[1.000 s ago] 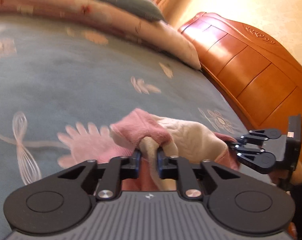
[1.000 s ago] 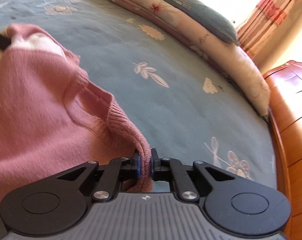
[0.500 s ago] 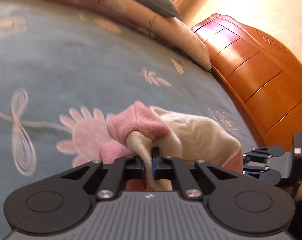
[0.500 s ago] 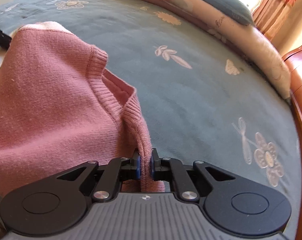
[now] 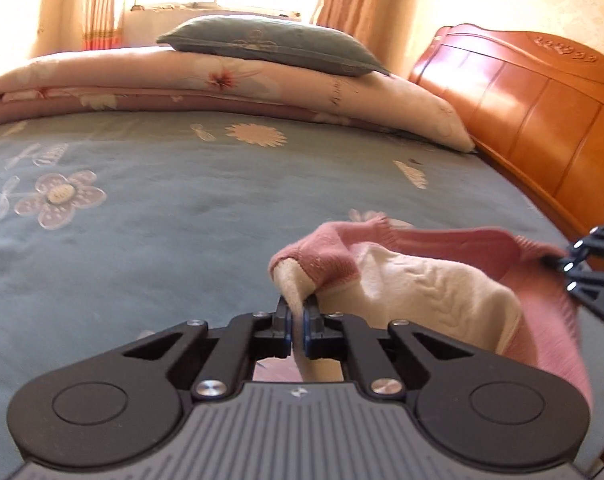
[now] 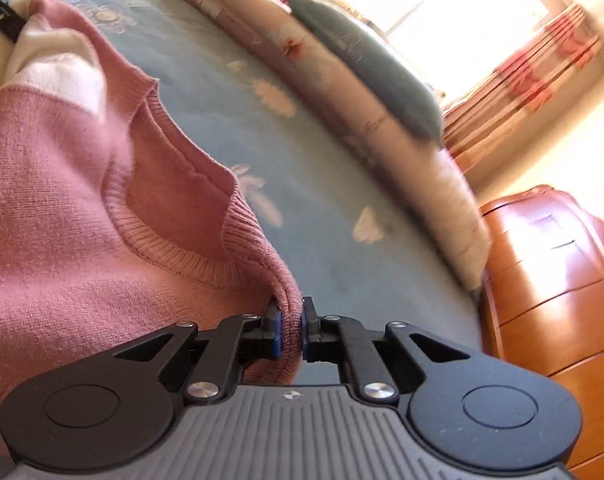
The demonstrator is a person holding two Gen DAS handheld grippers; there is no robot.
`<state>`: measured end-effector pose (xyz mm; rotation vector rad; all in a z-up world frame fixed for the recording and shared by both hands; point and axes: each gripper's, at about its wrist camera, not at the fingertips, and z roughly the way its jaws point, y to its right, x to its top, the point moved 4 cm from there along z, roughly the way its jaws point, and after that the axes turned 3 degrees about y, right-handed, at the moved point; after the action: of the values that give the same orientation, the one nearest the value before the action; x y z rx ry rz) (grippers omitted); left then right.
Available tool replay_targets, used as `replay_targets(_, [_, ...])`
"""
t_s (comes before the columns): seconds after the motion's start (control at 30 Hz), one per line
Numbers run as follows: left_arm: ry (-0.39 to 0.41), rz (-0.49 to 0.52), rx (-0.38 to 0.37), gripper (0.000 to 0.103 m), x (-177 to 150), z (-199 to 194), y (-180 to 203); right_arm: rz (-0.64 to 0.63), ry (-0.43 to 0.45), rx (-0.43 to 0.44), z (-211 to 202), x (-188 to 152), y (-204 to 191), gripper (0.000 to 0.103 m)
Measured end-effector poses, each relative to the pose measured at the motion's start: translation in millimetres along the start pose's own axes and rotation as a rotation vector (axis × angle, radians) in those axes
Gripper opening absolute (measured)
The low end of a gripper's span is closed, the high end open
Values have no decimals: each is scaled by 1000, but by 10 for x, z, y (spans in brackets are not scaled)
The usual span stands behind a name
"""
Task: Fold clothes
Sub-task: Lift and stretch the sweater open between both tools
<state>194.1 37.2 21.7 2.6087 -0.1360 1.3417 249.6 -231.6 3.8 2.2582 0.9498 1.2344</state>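
Observation:
A pink knitted sweater (image 6: 62, 208) with cream parts (image 5: 430, 292) hangs stretched between my two grippers above the blue-grey floral bedspread (image 5: 162, 240). My left gripper (image 5: 297, 322) is shut on a cream and pink fold at one shoulder. My right gripper (image 6: 289, 326) is shut on the ribbed pink edge beside the neckline. In the left wrist view the right gripper (image 5: 558, 262) shows at the right edge, pinching the pink knit. In the right wrist view a black part of the left gripper (image 6: 0, 16) shows at the top left.
A rolled floral quilt (image 5: 222, 80) with a grey-green pillow (image 5: 270, 46) on it lies along the far side of the bed. An orange wooden headboard (image 5: 542, 120) runs along the right. Behind are a bright window and striped curtains (image 6: 542, 64).
The left jaws closed onto the cream fold. Both grippers rose and tipped up, lifting the sweater off the bedspread, so window and pillow came into view.

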Motion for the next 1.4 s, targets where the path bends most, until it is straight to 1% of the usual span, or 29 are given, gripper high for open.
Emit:
replay_targets(0.23, [-35, 51, 122, 4, 275, 344, -296, -11, 28, -61, 304, 284, 204, 10])
replay_targets(0.3, [-30, 78, 172, 4, 345, 434, -351, -9, 29, -74, 437, 339, 235, 10])
replay_targets(0.37, [-26, 77, 206, 4, 419, 490, -423, -9, 23, -99, 609, 401, 280, 10])
replay_targets(0.5, [-17, 76, 254, 4, 576, 546, -536, 3, 5, -131, 959, 515, 345, 10])
replay_targets(0.6, [-26, 65, 268, 4, 676, 611, -610, -7, -22, -140, 1266, 583, 336, 10])
replay_targets(0.7, [-61, 62, 297, 4, 735, 799, -673, -17, -45, -139, 1559, 642, 278, 10])
replay_targets(0.8, [-100, 75, 335, 5, 769, 1088, -720, -31, -64, -133, 1822, 670, 210, 10])
replay_targets(0.87, [-106, 60, 369, 5, 781, 1239, -758, -25, -71, -135, 1980, 712, 190, 10])
replay_targets(1.0, [-103, 34, 427, 5, 789, 1487, -784, 24, -66, -152, 2211, 777, 237, 10])
replay_targets(1.07, [-99, 48, 461, 5, 754, 1565, -768, 65, -66, -149, 2339, 800, 248, 10])
replay_targets(1.1, [-109, 56, 470, 5, 724, 1609, -763, 74, -65, -143, 2394, 800, 225, 11])
replay_targets(1.23, [-160, 79, 476, 5, 602, 1795, -780, 61, -105, -82, 2611, 690, -8, 11])
replay_targets(1.3, [-183, 85, 471, 8, 560, 1917, -801, 62, -126, -55, 2705, 603, -106, 11])
replay_targets(1.33, [-198, 85, 469, 10, 530, 1977, -812, 64, -119, -58, 2720, 575, -120, 11])
replay_targets(1.4, [-231, 88, 462, 10, 457, 2095, -826, 70, -104, -59, 2690, 557, -114, 12])
